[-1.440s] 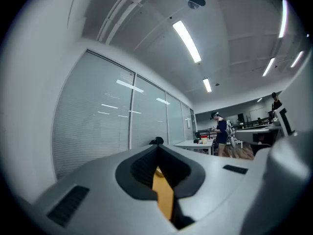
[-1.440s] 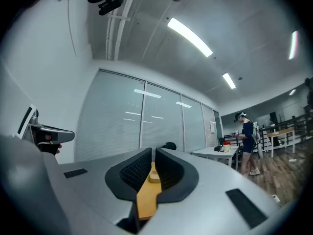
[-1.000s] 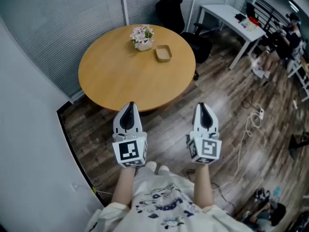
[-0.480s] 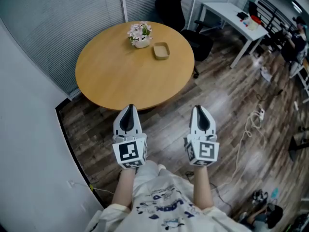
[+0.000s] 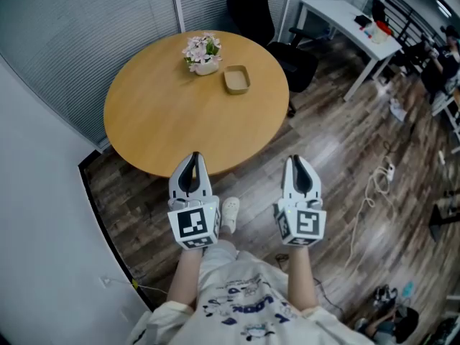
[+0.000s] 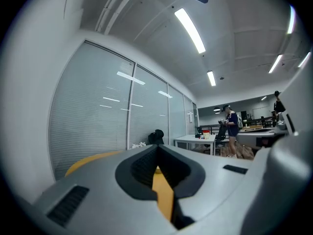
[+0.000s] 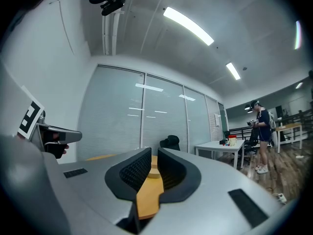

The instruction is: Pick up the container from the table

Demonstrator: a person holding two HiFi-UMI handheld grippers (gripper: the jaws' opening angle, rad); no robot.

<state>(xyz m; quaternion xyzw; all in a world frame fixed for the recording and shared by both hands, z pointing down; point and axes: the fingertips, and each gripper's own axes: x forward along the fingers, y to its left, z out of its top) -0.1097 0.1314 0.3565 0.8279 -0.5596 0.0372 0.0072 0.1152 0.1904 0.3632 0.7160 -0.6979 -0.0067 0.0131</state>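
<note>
Head view: I find the container (image 5: 236, 79), a shallow tan tray, far across the table (image 5: 165, 121), long axis 12-to-6. It lies at 1 o'clock from the left gripper (image 5: 192, 160) and 11 from the right gripper (image 5: 298, 162).
Left gripper view: jaws closed, empty.
Right gripper view: jaws a crack apart, container dead ahead.

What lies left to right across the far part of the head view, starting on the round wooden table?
Small white pot of pink flowers → shallow tan rectangular container → white rectangular desk.
</note>
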